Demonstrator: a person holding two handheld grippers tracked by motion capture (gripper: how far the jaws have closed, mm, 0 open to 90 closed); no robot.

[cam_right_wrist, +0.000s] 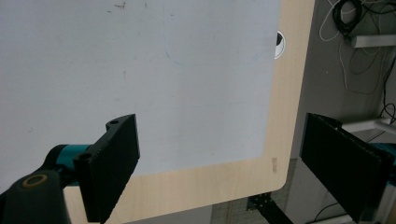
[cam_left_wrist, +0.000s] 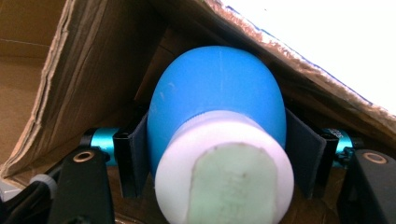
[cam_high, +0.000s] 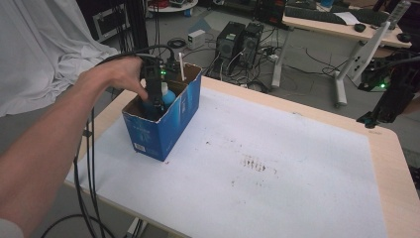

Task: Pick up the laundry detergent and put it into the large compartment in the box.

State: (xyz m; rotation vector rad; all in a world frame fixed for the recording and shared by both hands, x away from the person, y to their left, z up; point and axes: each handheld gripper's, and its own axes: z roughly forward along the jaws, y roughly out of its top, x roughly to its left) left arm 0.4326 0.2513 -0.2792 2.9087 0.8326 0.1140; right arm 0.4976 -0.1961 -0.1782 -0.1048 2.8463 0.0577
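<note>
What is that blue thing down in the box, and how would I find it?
Find the blue cardboard box near the left edge of the table. The left gripper reaches down into it, and its jaws press both sides of a bottle. That bottle is round and bright blue with a fat white cap, unlike the thin white stick at the box's far end.

This looks like a lab or technical workroom. Two black desktop computer towers [cam_high: 240,38] stand on the grey floor [cam_high: 307,74] among tangled black cables [cam_high: 218,62], behind the pale wooden worktop [cam_high: 396,183] with its white sheet cover [cam_high: 277,163]. A white-legged desk [cam_high: 346,29] carries a keyboard, and a large white cloth [cam_high: 39,44] drapes something at one side.
</note>
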